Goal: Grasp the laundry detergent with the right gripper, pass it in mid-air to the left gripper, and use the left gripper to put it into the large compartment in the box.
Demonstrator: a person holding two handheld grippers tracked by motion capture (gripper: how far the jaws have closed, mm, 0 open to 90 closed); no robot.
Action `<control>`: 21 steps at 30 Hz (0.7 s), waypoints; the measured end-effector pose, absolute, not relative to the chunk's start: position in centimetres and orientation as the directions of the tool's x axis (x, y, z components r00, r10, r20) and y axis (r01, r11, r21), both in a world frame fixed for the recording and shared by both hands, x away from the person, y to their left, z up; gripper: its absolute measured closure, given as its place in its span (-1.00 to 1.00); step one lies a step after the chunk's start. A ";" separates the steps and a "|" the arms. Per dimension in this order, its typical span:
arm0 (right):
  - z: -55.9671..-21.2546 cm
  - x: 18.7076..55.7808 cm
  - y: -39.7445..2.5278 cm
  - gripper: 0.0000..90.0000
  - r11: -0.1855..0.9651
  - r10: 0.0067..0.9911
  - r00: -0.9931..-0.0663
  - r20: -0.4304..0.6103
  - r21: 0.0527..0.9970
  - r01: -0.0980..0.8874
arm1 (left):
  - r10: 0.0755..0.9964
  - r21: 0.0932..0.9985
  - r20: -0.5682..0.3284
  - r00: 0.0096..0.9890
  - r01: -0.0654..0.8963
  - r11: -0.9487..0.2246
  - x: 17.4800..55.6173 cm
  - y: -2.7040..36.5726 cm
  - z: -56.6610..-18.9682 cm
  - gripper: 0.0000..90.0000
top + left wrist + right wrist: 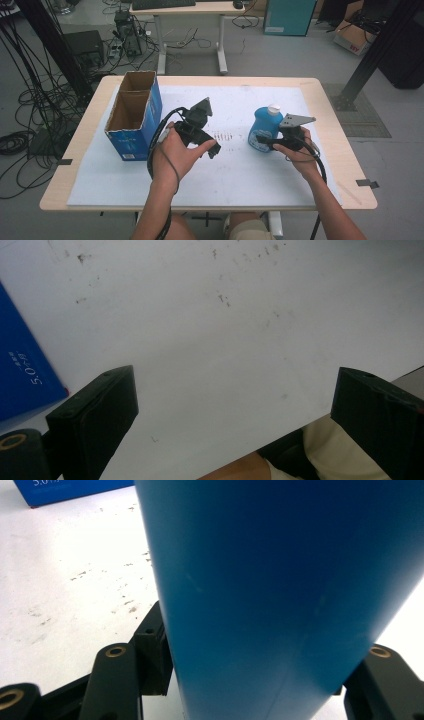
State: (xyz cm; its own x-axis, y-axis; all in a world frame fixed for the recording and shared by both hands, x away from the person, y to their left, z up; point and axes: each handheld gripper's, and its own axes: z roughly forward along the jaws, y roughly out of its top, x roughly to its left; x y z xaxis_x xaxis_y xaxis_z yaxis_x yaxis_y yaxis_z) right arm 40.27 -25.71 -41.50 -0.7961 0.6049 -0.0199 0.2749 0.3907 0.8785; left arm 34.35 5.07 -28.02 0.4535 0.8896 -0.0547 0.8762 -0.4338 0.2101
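Cardboard box point(134, 114): open-topped, blue-sided, upright on the bench point(90, 145), well left of the bottle. Left claw point(202, 145): just right of the box, jaws spread wide, holding nothing. Bottle point(265, 128): blue, white cap, upright on the bench. Right claw point(263, 142): clamped around the bottle's lower body.

Box point(134, 117) left — bottle point(265, 126) right
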 end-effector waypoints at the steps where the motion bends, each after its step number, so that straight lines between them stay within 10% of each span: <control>1: -41.5 40.3 -25.7 -0.09 0.393 0.602 -0.798 -0.024 0.879 0.270 | 0.889 0.214 -0.053 0.455 0.875 -0.435 34.3 5.0 -28.0 -0.88; 21: -41.6 40.4 -25.8 -0.08 0.384 0.598 -0.801 -0.023 0.886 0.261 | 0.886 0.215 -0.052 0.460 0.872 -0.440 34.3 4.7 -27.8 -0.88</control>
